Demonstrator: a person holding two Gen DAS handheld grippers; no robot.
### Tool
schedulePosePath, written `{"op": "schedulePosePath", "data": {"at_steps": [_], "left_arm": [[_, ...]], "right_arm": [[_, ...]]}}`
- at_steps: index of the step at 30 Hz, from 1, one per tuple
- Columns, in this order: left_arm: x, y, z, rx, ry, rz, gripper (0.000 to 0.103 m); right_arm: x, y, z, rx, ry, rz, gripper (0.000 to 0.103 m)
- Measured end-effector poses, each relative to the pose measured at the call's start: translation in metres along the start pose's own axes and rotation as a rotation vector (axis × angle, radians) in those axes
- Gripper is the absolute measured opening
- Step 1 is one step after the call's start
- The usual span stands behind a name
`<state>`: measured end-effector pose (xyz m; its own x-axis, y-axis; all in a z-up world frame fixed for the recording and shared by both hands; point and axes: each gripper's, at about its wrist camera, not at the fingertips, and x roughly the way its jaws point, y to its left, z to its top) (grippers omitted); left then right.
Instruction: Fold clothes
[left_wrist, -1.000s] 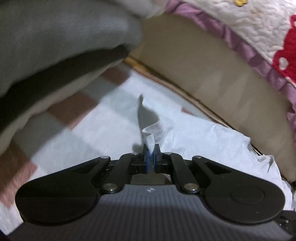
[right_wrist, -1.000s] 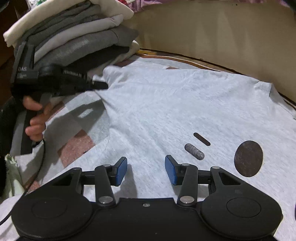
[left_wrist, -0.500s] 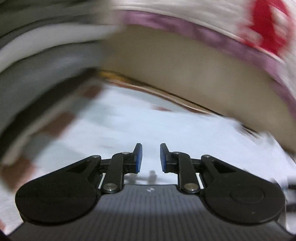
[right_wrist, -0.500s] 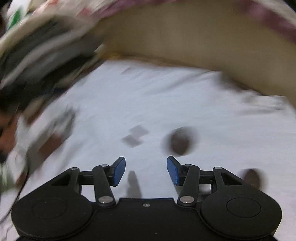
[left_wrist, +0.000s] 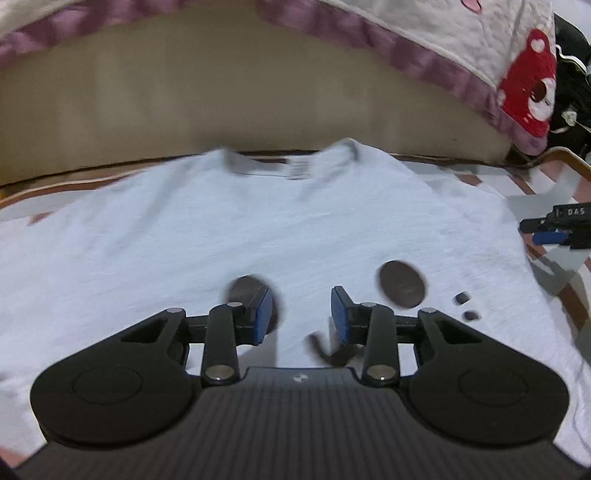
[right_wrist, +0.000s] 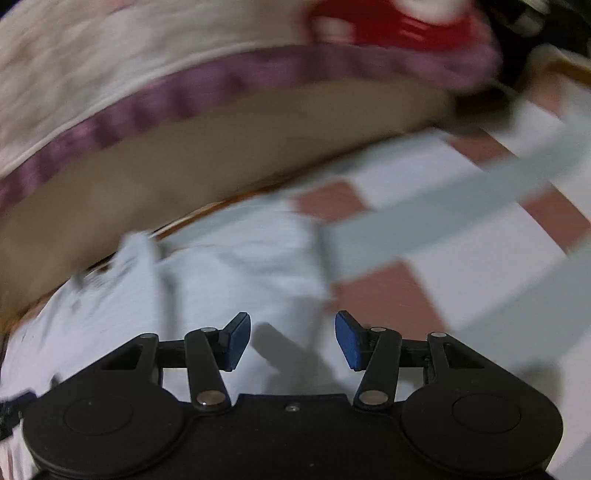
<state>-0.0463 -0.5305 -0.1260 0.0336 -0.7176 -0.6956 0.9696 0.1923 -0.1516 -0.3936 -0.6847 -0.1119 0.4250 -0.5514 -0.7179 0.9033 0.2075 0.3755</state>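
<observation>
Left gripper (left_wrist: 301, 314): cloth pinch released, fingers now spread, empty, above shirt chest. Right gripper (right_wrist: 291, 341): spread, empty, swung over to sleeve edge. Light grey T-shirt (left_wrist: 221, 236) flat on checked bedsheet (right_wrist: 461, 229), collar far. Spreading likely done; first fold pending.

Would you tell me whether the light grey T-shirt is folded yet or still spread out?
Spread out. The T-shirt lies flat and face up, its collar and both dark spots showing.

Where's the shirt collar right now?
In the left wrist view, the collar is top centre, at the T-shirt's far edge against the beige headboard.
</observation>
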Motion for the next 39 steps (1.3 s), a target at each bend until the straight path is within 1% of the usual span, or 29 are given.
{"op": "schedulePosePath", "data": {"at_steps": [1,2,4,5,6,8,9,10,11,12,13,14,16,17,18,20,22,24,28,29,30,32,33,34,35,36,37,38,39], "left_arm": [[0.006,-0.005,0.005,-0.003,0.0,-0.008,0.034],[0.011,-0.008,0.009,-0.006,-0.003,-0.013,0.034],[0.018,-0.008,0.013,-0.013,-0.016,-0.027,0.034],[0.021,-0.008,0.015,-0.015,-0.033,-0.054,0.034],[0.025,-0.008,0.017,-0.015,-0.059,-0.095,0.035],[0.027,-0.011,0.022,0.008,-0.126,-0.186,0.039],[0.027,-0.015,0.025,0.021,-0.141,-0.201,0.04],[0.031,-0.021,0.03,0.035,-0.142,-0.2,0.04],[0.037,-0.029,0.037,0.047,-0.128,-0.18,0.04],[0.044,-0.034,0.041,0.049,-0.114,-0.16,0.04],[0.05,-0.037,0.046,0.044,-0.103,-0.141,0.04],[0.056,-0.039,0.048,0.035,-0.091,-0.13,0.04],[0.067,-0.036,0.049,0.015,-0.065,-0.119,0.039],[0.072,-0.034,0.049,0.007,-0.052,-0.111,0.039],[0.075,-0.032,0.047,0.008,-0.041,-0.097,0.038],[0.08,-0.027,0.042,0.023,-0.027,-0.057,0.038],[0.082,-0.019,0.037,0.009,-0.035,-0.032,0.038],[0.083,-0.013,0.033,-0.002,-0.043,-0.003,0.038],[0.077,-0.016,0.033,0.034,-0.036,0.091,0.039],[0.072,-0.016,0.033,0.036,-0.04,0.081,0.039],[0.065,-0.018,0.032,0.036,-0.056,0.04,0.04],[0.046,-0.032,0.029,0.086,-0.127,-0.093,0.041],[0.039,-0.045,0.027,0.145,-0.155,-0.158,0.044],[0.035,-0.062,0.024,0.214,-0.166,-0.218,0.048],[0.033,-0.077,0.021,0.259,-0.164,-0.26,0.048],[0.033,-0.089,0.02,0.27,-0.157,-0.293,0.048],[0.035,-0.096,0.019,0.253,-0.144,-0.326,0.048],[0.038,-0.101,0.018,0.223,-0.13,-0.36,0.048],[0.041,-0.105,0.018,0.193,-0.118,-0.379,0.048]], "right_arm": [[0.003,-0.012,0.0,0.048,-0.001,-0.002,0.057],[0.006,-0.019,0.001,0.093,-0.003,0.017,0.057],[0.015,-0.03,0.004,0.166,-0.012,0.063,0.061],[0.019,-0.033,0.005,0.196,-0.015,0.09,0.064],[0.026,-0.034,0.006,0.238,-0.01,0.14,0.066],[0.04,-0.034,0.009,0.316,0.0,0.232,0.066],[0.045,-0.029,0.012,0.33,0.009,0.236,0.066],[0.051,-0.024,0.015,0.334,0.019,0.238,0.066],[0.056,-0.015,0.019,0.285,0.029,0.227,0.066],[0.061,-0.001,0.024,0.186,0.029,0.189,0.05],[0.065,0.012,0.029,0.089,0.03,0.152,0.025],[0.066,0.024,0.034,0.001,0.028,0.119,0.007],[0.047,0.043,0.044,-0.119,-0.069,0.067,0.006],[0.034,0.045,0.049,-0.155,-0.117,0.051,0.005],[0.02,0.049,0.053,-0.201,-0.167,0.015,0.005],[0.001,0.049,0.059,-0.263,-0.206,-0.037,0.004],[-0.004,0.046,0.06,-0.309,-0.195,-0.09,0.004],[0.0,0.041,0.058,-0.317,-0.168,-0.142,0.003],[0.012,0.042,0.054,-0.322,-0.143,-0.2,0.004],[0.014,0.044,0.053,-0.326,-0.143,-0.215,0.004],[0.017,0.046,0.053,-0.33,-0.143,-0.231,0.004],[0.023,0.051,0.054,-0.317,-0.132,-0.258,0.004],[0.026,0.049,0.056,-0.265,-0.104,-0.251,0.004],[0.027,0.048,0.058,-0.207,-0.076,-0.24,0.004],[0.024,0.046,0.058,-0.123,-0.05,-0.212,0.004],[0.02,0.045,0.059,-0.044,-0.028,-0.183,0.005],[0.016,0.046,0.06,0.008,-0.02,-0.147,0.005],[0.012,0.051,0.06,0.029,-0.01,-0.116,0.005],[0.008,0.059,0.06,0.021,0.0,-0.094,0.005]]}}
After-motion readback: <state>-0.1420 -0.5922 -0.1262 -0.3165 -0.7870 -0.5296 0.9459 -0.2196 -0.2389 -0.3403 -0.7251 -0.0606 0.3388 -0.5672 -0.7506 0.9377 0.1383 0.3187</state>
